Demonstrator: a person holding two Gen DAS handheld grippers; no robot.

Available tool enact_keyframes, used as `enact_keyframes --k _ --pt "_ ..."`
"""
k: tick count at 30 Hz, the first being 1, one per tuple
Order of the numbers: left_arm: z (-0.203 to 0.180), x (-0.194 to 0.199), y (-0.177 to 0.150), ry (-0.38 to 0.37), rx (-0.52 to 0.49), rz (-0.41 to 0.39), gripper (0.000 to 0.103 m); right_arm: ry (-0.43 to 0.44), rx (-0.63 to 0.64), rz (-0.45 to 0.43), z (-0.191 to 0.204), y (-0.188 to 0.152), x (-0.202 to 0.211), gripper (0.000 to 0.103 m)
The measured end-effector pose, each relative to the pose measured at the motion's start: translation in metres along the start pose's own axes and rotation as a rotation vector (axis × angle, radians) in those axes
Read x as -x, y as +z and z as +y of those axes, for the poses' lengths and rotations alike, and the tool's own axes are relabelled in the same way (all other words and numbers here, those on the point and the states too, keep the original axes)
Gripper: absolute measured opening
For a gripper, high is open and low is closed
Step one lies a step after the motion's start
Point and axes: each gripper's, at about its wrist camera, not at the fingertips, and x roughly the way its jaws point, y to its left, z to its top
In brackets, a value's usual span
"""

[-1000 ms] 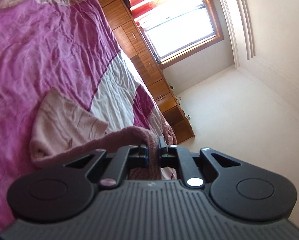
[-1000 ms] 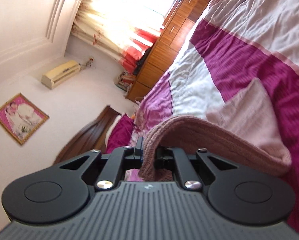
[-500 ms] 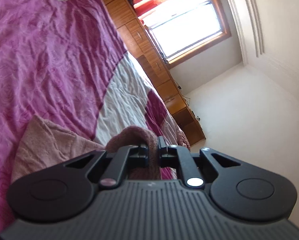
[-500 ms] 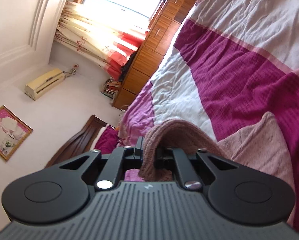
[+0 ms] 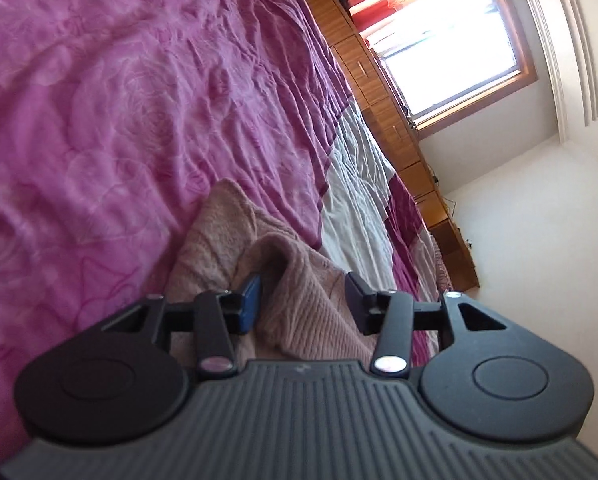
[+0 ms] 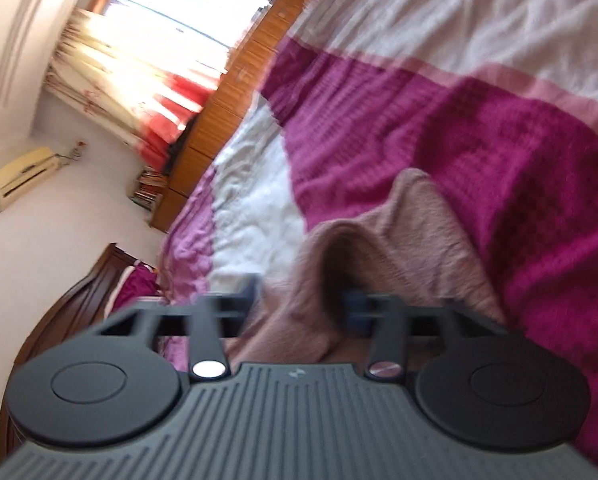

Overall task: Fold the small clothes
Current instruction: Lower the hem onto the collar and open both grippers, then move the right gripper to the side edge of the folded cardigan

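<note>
In the left wrist view, the bedspread [image 5: 111,128] fills the left side, crumpled pink and purple. On it, low and centre, lies the small pink knitted garment [image 5: 227,240], its near edge humped up into a loose fold. The left gripper [image 5: 302,303] has its fingers apart and opening; the knit fold stands between them, and the pads no longer press on it. To the right are wooden cabinets [image 5: 379,92] and a bright window [image 5: 455,60].

In the right wrist view, which is blurred, an air conditioner [image 6: 17,178] hangs on the wall at left, with curtains [image 6: 139,92] beside it. The right gripper [image 6: 303,304] is also opening, fingers wide apart, with a raised ridge of the same garment [image 6: 419,232] between them, lying loose on the bed.

The knit looks soft, light and limp: it will sag and stretch rather than hold a crease, and it should not slip much against the textured cover. Corners or the ribbed hem seem the best places to pinch, one at each side, so the layer stays flat.
</note>
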Motion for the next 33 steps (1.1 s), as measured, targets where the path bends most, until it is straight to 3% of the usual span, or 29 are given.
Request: enact_keyframes --k 2,6,9,10,11,13,15,17,20,22,26,33 --pt "-0.008 0.016 -0.005 0.031 -0.051 -0.011 0.052 -0.017 0.033 -0.015 0.014 -0.006 0.014 0.093" --pt "-0.036 0.032 -0.018 0.085 -0.182 0.011 0.052 -0.029 0.065 0.015 0.032 -0.017 0.036 0.093" --pt "-0.071 0.032 -0.036 0.124 -0.378 0.044 0.050 -0.058 0.165 0.016 0.052 -0.031 0.054 0.093" --pt "-0.084 0.029 -0.044 0.150 -0.461 0.054 0.041 -0.070 0.209 0.010 0.059 -0.036 0.058 0.092" --pt "-0.094 0.024 -0.052 0.176 -0.535 0.074 0.026 -0.069 0.252 0.016 0.066 -0.043 0.059 0.090" --pt "-0.108 0.011 -0.067 0.211 -0.624 0.127 0.018 -0.032 0.344 0.052 0.080 -0.057 0.059 0.071" --pt "-0.113 -0.005 -0.076 0.212 -0.639 0.167 0.015 -0.042 0.456 0.102 0.095 -0.071 0.052 0.030" --pt "-0.113 -0.023 -0.082 0.247 -0.641 0.203 0.015 -0.104 0.595 0.142 0.110 -0.087 0.037 0.023" --pt "-0.107 -0.047 -0.086 0.282 -0.651 0.236 0.015 -0.223 0.805 0.203 0.123 -0.111 0.007 0.022" --pt "-0.105 -0.055 -0.086 0.281 -0.670 0.229 0.015 -0.247 0.865 0.244 0.124 -0.121 -0.009 0.022" --pt "-0.105 -0.075 -0.074 0.278 -0.687 0.212 0.015 -0.243 0.848 0.236 0.125 -0.115 -0.035 0.022" --pt "-0.115 -0.113 -0.044 0.341 -0.753 0.149 0.016 -0.240 0.786 0.175 0.122 -0.069 -0.089 0.022"
